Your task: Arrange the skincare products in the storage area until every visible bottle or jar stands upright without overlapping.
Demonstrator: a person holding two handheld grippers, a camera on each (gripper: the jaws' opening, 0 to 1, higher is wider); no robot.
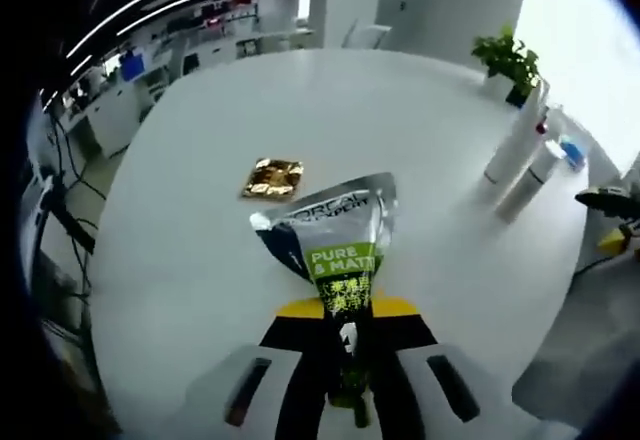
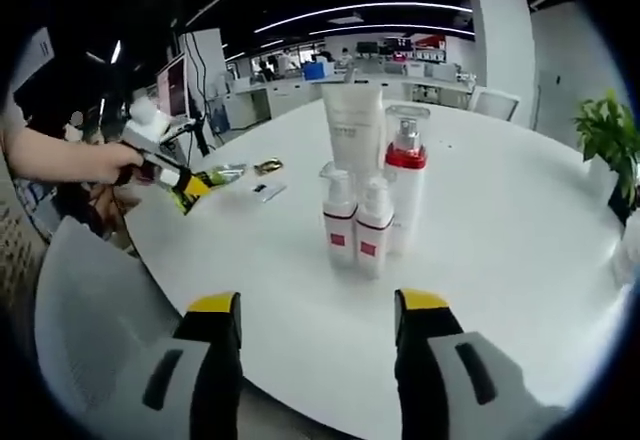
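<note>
My left gripper (image 1: 346, 312) is shut on the flat end of a silver and green tube (image 1: 335, 235) marked PURE & MATTE, held above the white round table (image 1: 200, 260). In the right gripper view the same left gripper (image 2: 172, 180) shows at the left in a person's hand, with the green tube (image 2: 216, 175) pointing at the table. A group of skincare products stands upright mid-table: two small white pump bottles with red labels (image 2: 339, 222) (image 2: 374, 230), a taller bottle with a red band (image 2: 406, 185) and a white tube (image 2: 353, 125). My right gripper (image 2: 318, 312) is open, short of them.
A gold sachet (image 1: 272, 178) lies flat on the table, also seen as the gold sachet (image 2: 267, 167) beside a small white packet (image 2: 265, 190). A potted plant (image 1: 508, 60) stands at the far edge. Upright bottles (image 1: 515, 150) show at the right. Office desks lie behind.
</note>
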